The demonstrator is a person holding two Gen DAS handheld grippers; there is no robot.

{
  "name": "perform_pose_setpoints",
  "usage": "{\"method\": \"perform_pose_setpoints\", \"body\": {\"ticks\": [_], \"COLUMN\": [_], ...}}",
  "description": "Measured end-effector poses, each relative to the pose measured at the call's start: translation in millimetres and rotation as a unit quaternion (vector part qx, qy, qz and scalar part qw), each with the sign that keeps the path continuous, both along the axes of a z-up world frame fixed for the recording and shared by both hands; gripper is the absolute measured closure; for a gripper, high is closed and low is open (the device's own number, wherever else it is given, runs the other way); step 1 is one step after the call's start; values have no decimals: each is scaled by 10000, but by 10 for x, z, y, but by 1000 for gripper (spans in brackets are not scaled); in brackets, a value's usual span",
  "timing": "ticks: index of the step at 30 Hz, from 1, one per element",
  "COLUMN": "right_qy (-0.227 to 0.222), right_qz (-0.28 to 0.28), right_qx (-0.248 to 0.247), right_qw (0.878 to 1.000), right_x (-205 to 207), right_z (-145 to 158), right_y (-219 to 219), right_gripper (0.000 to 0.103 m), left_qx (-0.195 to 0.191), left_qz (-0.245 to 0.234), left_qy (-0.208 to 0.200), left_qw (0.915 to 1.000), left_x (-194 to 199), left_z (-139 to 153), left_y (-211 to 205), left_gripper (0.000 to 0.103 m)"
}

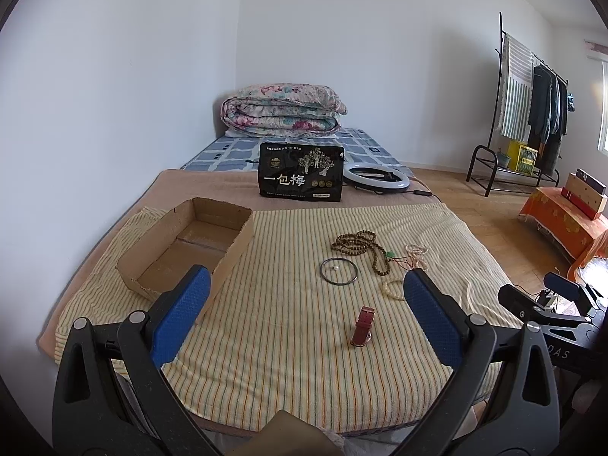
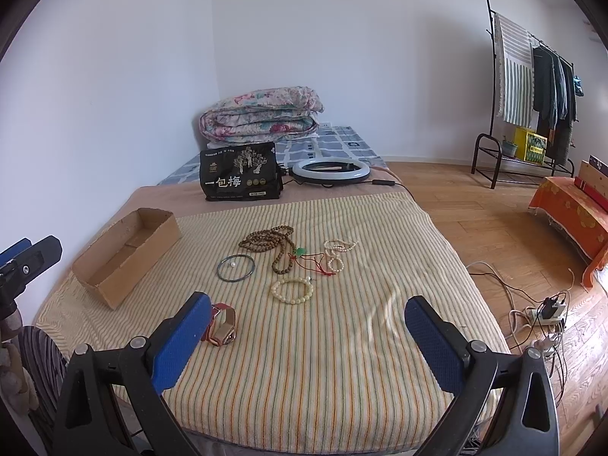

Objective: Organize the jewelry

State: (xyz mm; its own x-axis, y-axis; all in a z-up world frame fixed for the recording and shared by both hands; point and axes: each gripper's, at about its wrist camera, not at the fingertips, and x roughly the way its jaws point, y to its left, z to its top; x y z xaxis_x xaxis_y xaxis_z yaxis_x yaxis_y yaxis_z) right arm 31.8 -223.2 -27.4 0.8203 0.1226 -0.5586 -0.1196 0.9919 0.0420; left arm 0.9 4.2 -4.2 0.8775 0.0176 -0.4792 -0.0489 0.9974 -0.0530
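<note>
The red leather-strapped watch (image 2: 222,325) is seen on the striped bed, beside the right hand-held gripper (image 2: 307,315)'s left finger; both grippers, left hand-held gripper (image 1: 307,288) included, are spread wide, empty.

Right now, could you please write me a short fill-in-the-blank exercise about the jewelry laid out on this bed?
1. The open brown cardboard box holds ____ jewelry.
2. A small white pearl lies inside the thin dark metal ____.
3. The red leather-strap watch lies nearest the ____ finger of the right gripper.
4. The jaws of both the right gripper and the left gripper stand ____.

Missing words: no; bangle; left; open
</note>
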Motion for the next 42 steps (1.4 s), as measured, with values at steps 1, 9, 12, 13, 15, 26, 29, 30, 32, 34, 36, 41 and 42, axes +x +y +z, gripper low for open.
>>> {"method": "perform_pose_setpoints", "body": {"ticks": [1,9,12,13,15,26,29,30,32,34,36,41,42], "right_qy": [7,124,158,174,221,1004,1194,1264,1368,1515,1644,1974,2039], "right_qz": [-1,13,80,52,68,403,477,480,534,612,701,801,780], "right_qx": [-4,-93,-186,-261,-337,-324,-298,-295,-263,-228,-189,4,49], "right_qw": [10000,9999,9997,9995,9992,9936,9913,9904,9888,9863,9837,9771,9759], "right_x": [12,158,246,289,368,1104,1291,1352,1445,1531,1596,1769,1806], "right_z": [-7,-84,-110,-123,-157,-567,-704,-751,-845,-940,-1014,-1194,-1232], "right_y": [6,-10,-14,-14,-23,-65,-45,-35,2,35,67,94,89], "right_gripper": [0,0,1,1,1,17,21,22,26,29,32,41,42], "left_qx": [12,-42,-88,-108,-148,-449,-442,-430,-362,-316,-304,-218,-191], "left_qz": [12,89,79,75,40,-564,-909,-997,-1152,-1297,-1428,-1709,-1739], "left_qy": [16,150,171,192,280,1113,1338,1405,1537,1648,1816,2102,2124], "left_qw": [10000,9998,9998,9997,9995,9912,9858,9841,9807,9773,9725,9624,9614], "left_x": [2,138,188,216,284,636,704,726,779,847,927,1116,1151], "left_z": [-16,-94,-111,-125,-163,-570,-682,-724,-803,-883,-967,-1117,-1137], "left_y": [-10,71,118,135,163,150,35,-5,-94,-160,-216,-301,-308], "left_gripper": [0,0,0,0,0,0,1,6,11,12,19,25,25]}}
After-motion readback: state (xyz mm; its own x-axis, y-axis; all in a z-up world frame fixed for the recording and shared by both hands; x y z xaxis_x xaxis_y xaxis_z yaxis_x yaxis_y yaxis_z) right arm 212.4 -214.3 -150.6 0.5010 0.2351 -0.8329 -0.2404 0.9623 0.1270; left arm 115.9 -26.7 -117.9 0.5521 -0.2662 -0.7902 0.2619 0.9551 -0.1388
